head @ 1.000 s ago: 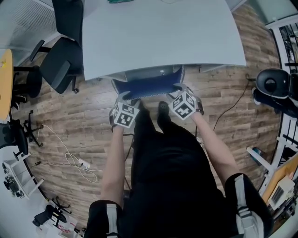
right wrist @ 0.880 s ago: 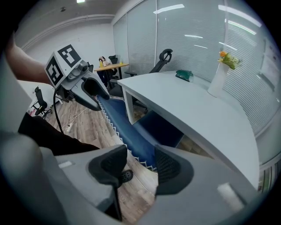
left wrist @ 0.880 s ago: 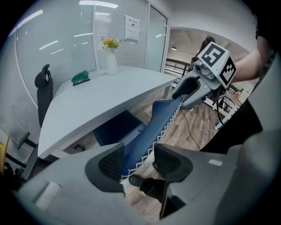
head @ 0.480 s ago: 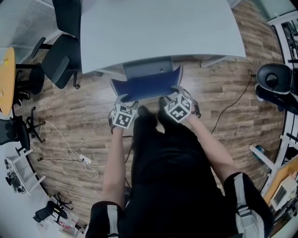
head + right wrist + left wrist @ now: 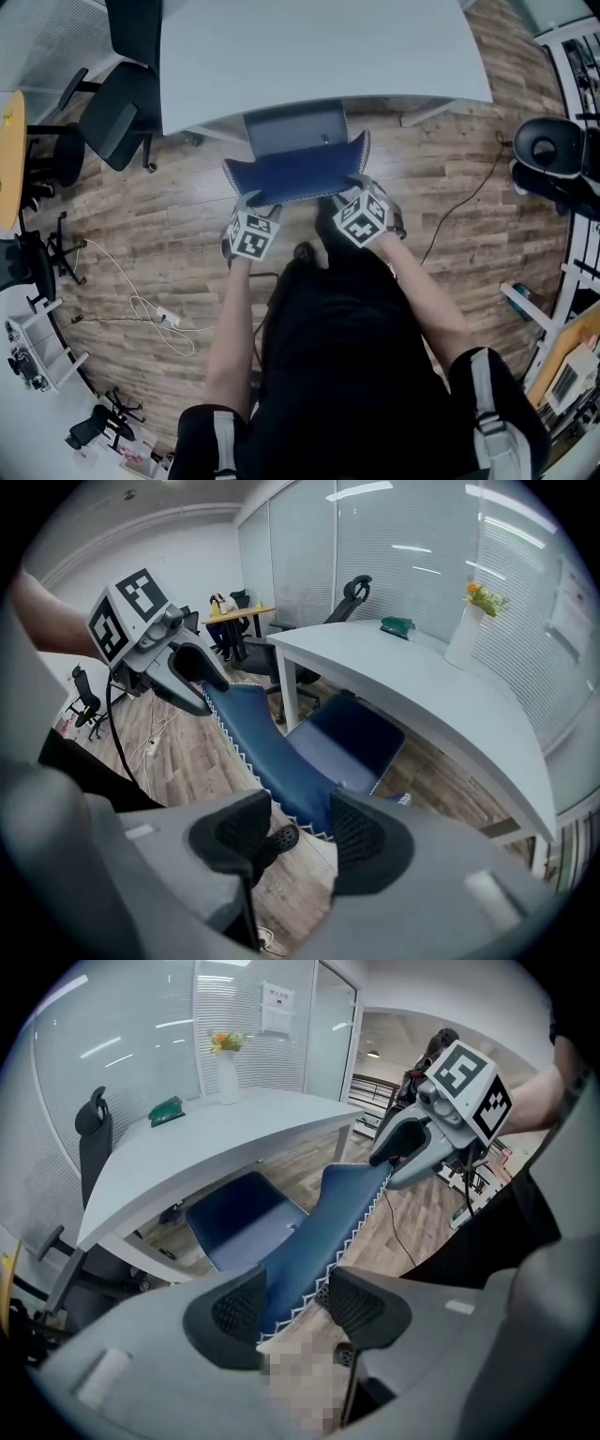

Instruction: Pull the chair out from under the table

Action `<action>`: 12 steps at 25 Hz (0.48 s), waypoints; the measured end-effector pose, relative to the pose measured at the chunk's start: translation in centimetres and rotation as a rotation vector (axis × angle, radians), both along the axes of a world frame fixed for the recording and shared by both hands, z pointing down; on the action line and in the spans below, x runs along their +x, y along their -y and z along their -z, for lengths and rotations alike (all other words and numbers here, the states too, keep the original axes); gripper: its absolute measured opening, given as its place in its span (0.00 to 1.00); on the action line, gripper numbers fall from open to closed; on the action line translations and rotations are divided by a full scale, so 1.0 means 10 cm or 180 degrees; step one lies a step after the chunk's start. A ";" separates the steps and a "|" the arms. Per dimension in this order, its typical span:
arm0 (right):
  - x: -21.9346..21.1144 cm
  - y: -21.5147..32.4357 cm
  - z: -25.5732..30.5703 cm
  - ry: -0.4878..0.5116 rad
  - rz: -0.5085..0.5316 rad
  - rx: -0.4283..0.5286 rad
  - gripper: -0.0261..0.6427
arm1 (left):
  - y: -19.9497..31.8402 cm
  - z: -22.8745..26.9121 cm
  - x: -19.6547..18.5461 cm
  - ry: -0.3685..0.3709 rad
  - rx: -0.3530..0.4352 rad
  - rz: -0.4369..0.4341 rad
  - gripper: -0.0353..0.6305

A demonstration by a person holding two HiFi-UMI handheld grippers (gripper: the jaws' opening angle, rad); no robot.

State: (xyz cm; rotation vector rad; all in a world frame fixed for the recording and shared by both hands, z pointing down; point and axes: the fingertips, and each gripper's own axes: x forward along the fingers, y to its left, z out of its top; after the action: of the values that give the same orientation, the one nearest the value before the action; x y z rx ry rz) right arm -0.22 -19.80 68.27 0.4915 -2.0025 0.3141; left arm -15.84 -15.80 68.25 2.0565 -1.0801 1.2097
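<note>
1. Grips the chair (image 5: 295,178) by the left end of its blue backrest with the left gripper (image 5: 251,204), just left of centre in the head view
2. Shows, in the left gripper view, the left gripper (image 5: 295,1309) closed down to a narrow gap, with the backrest's zigzag-stitched top edge pinched between both pads
3. Grips the right end of the same backrest with the right gripper (image 5: 364,192), just right of centre in the head view
4. Shows, in the right gripper view, the right gripper (image 5: 300,841) narrowed on the backrest's end, fabric against the right-hand pad, a dark shoe (image 5: 274,839) on the floor visible beside the other pad
5. Places the chair just below the white table (image 5: 319,56) in the head view: seat mostly out past the near edge, far part tucked under it, backrest toward the person
6. On the tabletop, upper left of the left gripper view: a white vase (image 5: 228,1077) with flowers and a green object (image 5: 167,1110), well apart from the chair
7. At the upper left of the head view, beside the table's left end: a black office chair (image 5: 117,122); at lower left, a white cable (image 5: 155,323) on the wood floor (image 5: 450,178)
</note>
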 end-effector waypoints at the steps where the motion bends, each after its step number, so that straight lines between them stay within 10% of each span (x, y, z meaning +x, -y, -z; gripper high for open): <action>1: 0.00 -0.04 0.01 -0.0001 -0.0015 -0.0010 0.33 | -0.03 0.01 -0.01 -0.0003 0.0002 -0.0021 0.36; 12: 0.08 -0.69 0.04 -0.0056 -0.0171 -0.0063 0.33 | -0.58 0.04 0.06 -0.0052 0.0070 -0.0241 0.36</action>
State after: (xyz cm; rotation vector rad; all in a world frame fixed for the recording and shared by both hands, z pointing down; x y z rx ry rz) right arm 0.55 -12.93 67.88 0.5344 -1.9696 0.3613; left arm -15.25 -9.96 67.86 2.1374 -1.0207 1.2206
